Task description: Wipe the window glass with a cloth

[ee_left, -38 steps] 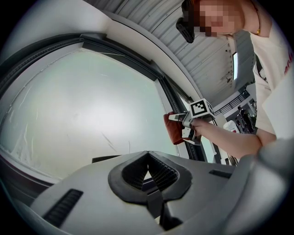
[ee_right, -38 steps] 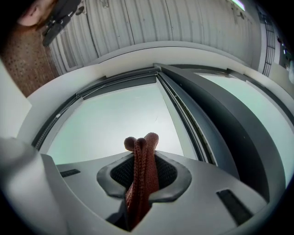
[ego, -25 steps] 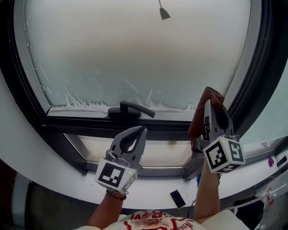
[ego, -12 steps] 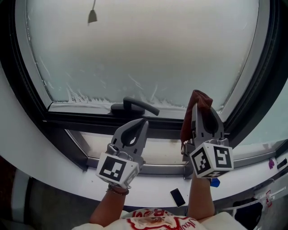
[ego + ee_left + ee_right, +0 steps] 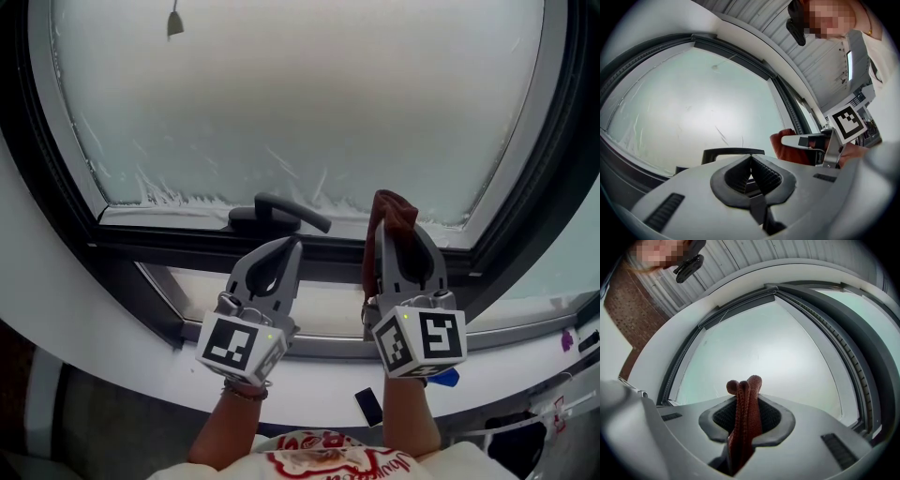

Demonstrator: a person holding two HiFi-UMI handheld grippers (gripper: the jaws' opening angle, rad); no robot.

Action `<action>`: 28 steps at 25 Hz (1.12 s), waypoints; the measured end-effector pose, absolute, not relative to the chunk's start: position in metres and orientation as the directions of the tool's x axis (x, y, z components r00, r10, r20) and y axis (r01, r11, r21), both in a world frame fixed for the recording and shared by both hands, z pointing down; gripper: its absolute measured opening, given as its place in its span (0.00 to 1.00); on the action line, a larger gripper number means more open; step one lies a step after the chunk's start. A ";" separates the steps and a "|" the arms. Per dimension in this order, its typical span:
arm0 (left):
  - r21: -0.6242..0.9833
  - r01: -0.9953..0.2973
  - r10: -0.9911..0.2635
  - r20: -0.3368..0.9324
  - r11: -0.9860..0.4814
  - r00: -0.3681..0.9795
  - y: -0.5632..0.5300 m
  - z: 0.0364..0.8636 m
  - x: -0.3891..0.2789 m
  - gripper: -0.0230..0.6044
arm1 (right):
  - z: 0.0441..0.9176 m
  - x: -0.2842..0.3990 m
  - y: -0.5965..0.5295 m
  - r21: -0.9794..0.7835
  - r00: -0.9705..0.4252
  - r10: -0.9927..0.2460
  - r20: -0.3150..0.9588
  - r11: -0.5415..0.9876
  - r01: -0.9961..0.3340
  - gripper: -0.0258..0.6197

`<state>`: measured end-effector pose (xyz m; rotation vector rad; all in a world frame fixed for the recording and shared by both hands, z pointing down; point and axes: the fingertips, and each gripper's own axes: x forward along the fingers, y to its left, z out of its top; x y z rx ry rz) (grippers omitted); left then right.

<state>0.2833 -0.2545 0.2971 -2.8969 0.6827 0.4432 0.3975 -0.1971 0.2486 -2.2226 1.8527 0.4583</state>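
The window glass [image 5: 300, 103] stood frosted and streaked above the window handle [image 5: 281, 214]. Just below the handle, your left gripper [image 5: 289, 248] had its jaws together on nothing. Right of the handle, your right gripper [image 5: 403, 234] pinched the reddish cloth [image 5: 394, 208]. You seemed mid-approach; next, the cloth needed pressing flat onto the glass.

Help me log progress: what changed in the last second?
The right gripper, shut on the reddish cloth, shifted left toward the left gripper and the window handle. Nothing was grabbed or released. The left gripper stayed shut and empty below the handle; the frosted glass looks unchanged.
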 end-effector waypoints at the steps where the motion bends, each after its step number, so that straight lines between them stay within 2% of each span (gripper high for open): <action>1: -0.056 -0.462 -0.424 -0.311 -0.885 0.851 -0.255 0.298 0.282 0.07 | 0.251 0.394 -0.198 0.042 0.154 -0.918 -0.364 -0.182 -0.982 0.18; 9: -0.058 -0.490 -0.455 -0.291 -0.870 0.842 -0.248 0.306 0.267 0.07 | 0.268 0.370 -0.197 0.071 0.133 -0.933 -0.333 -0.166 -0.984 0.18; 17: -0.059 -0.466 -0.426 -0.318 -0.883 0.847 -0.215 0.297 0.236 0.07 | 0.265 0.328 -0.168 0.093 0.125 -0.937 -0.325 -0.163 -0.982 0.18; 28: -0.061 -0.453 -0.413 -0.315 -0.890 0.854 -0.149 0.291 0.139 0.07 | 0.272 0.229 -0.100 0.077 0.158 -0.936 -0.316 -0.191 -0.979 0.18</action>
